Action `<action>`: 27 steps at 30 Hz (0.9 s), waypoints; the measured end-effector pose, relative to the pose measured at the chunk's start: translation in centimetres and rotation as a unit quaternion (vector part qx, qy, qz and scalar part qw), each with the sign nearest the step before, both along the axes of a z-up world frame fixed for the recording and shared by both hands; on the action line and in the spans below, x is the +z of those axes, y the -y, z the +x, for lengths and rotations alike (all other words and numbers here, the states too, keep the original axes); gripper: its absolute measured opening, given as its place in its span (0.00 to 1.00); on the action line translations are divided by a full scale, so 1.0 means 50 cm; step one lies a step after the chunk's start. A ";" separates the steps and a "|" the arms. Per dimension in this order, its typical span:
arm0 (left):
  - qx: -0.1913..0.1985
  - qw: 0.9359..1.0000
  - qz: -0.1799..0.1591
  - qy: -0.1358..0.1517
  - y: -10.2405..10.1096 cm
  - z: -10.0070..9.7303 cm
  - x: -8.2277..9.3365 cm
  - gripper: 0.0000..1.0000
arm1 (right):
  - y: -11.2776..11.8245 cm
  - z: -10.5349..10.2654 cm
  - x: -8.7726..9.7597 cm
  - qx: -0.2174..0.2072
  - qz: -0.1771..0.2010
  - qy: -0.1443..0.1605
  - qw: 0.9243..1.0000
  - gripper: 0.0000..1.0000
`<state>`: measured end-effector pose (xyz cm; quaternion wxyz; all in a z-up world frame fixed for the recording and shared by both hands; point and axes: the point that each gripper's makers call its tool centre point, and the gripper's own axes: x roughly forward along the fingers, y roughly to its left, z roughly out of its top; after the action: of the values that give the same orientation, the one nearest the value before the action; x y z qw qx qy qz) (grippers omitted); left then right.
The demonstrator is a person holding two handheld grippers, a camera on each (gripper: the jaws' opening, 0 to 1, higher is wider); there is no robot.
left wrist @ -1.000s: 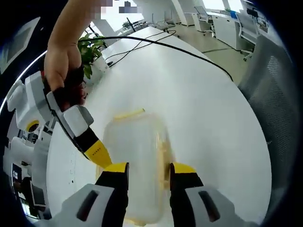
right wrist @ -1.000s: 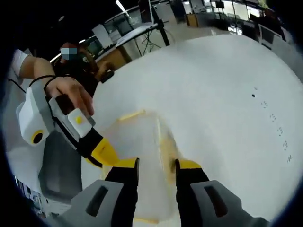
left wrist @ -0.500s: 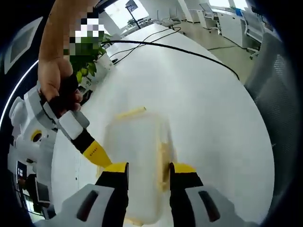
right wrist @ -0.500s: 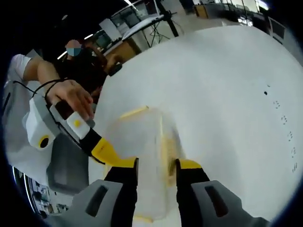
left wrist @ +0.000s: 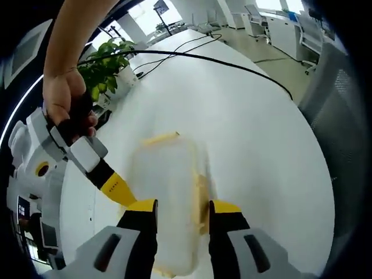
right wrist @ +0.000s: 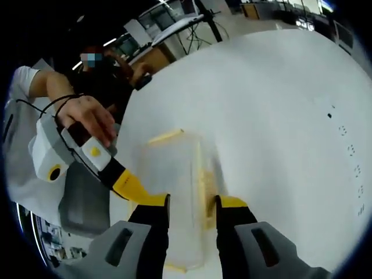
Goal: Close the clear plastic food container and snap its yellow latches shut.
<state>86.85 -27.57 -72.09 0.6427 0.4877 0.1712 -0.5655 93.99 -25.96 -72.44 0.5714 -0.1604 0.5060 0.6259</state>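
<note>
The clear plastic container (left wrist: 165, 186) lies on the white table (left wrist: 244, 116), with its lid resting on top. One yellow latch (left wrist: 160, 139) is at its far end and another (left wrist: 200, 200) runs along its right side. My left gripper (left wrist: 183, 206) hovers over the near part of the box with its jaws apart, holding nothing. A hand holds the right gripper (left wrist: 119, 189) in from the left, its yellow tip at the box's left edge. In the right gripper view the container (right wrist: 171, 186) lies under my open right gripper (right wrist: 190, 203), and the left gripper (right wrist: 131, 186) touches its left side.
A black cable (left wrist: 232, 64) crosses the table's far part and a potted plant (left wrist: 107, 64) stands at its far left edge. A grey mesh chair (left wrist: 343, 116) is off to the right. A person in dark clothes (right wrist: 110, 75) sits beyond the table.
Both views tilted a little with the hands. The container and both grippers kept their places; nothing was taken hold of or let go.
</note>
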 end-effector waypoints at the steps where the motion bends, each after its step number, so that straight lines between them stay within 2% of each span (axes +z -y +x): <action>1: 0.001 1.000 0.000 0.002 0.000 0.000 0.000 0.28 | 0.000 0.000 0.000 0.000 0.000 0.001 1.000 0.28; 17: 0.021 1.000 0.001 0.002 0.002 0.003 -0.002 0.24 | 0.003 0.008 -0.004 0.001 -0.012 -0.004 1.000 0.25; 19: 0.031 0.999 -0.006 -0.010 0.007 -0.003 -0.002 0.24 | 0.000 -0.002 -0.006 0.012 -0.012 -0.008 1.000 0.23; 20: 0.026 1.000 -0.008 -0.011 0.012 -0.009 0.001 0.24 | -0.012 -0.006 -0.006 -0.014 -0.010 -0.021 1.000 0.23; 21: 0.033 0.999 -0.005 -0.008 0.012 -0.009 -0.001 0.24 | -0.001 0.000 -0.012 0.017 -0.008 -0.005 1.000 0.23; 27: 0.040 0.999 -0.003 0.005 0.013 -0.004 -0.008 0.22 | -0.002 -0.011 -0.012 0.003 -0.009 -0.011 1.000 0.23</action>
<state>86.63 -28.20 -72.49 0.6668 0.4819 0.1855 -0.5373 93.44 -25.86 -73.03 0.5623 -0.1601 0.5180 0.6245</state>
